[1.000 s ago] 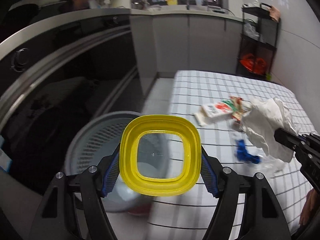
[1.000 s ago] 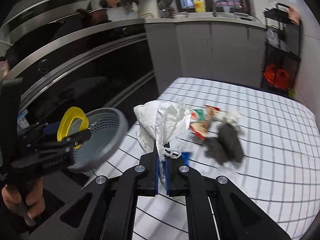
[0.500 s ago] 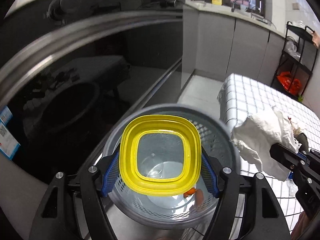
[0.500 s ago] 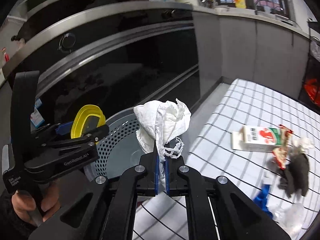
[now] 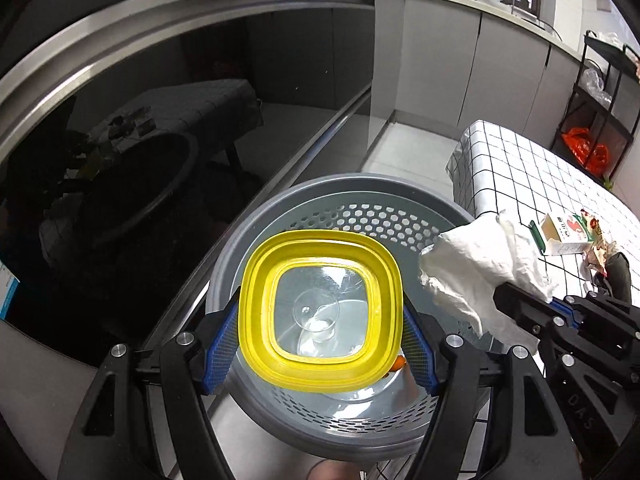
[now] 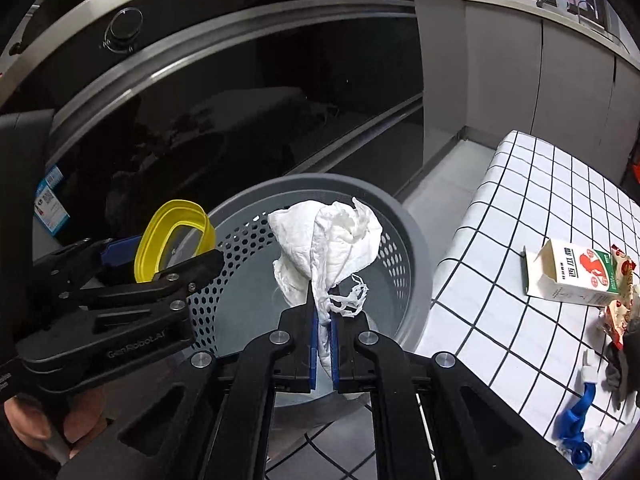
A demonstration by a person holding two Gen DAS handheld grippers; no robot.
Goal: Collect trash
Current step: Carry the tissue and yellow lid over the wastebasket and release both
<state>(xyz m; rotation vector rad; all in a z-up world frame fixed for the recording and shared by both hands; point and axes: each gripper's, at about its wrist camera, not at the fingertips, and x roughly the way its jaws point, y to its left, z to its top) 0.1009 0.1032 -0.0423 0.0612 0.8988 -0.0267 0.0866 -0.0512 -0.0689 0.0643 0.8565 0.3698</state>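
My left gripper (image 5: 318,346) is shut on a yellow-rimmed clear container (image 5: 320,312), its blue pads pressing both sides, held right over the grey perforated trash basket (image 5: 352,196). The basket holds a clear plastic cup seen through the container and a small orange scrap (image 5: 397,364). My right gripper (image 6: 323,330) is shut on a crumpled white tissue (image 6: 332,240), hanging above the same basket (image 6: 416,248). In the right wrist view the left gripper (image 6: 160,268) with the yellow container (image 6: 172,244) sits at the basket's left rim. The tissue (image 5: 476,276) shows at the right of the left wrist view.
A table with a white grid cloth (image 6: 520,208) stands right of the basket, carrying a small carton (image 6: 568,278), a red wrapper (image 6: 618,300), a dark rag (image 6: 624,364) and blue plastic pieces (image 6: 576,416). A dark glass oven front (image 6: 240,92) rises behind. A black rack (image 5: 600,92) stands far right.
Both grippers swung left from over the table to above the basket and sank a little, still holding the container and the tissue. The basket now fills the middle of both views.
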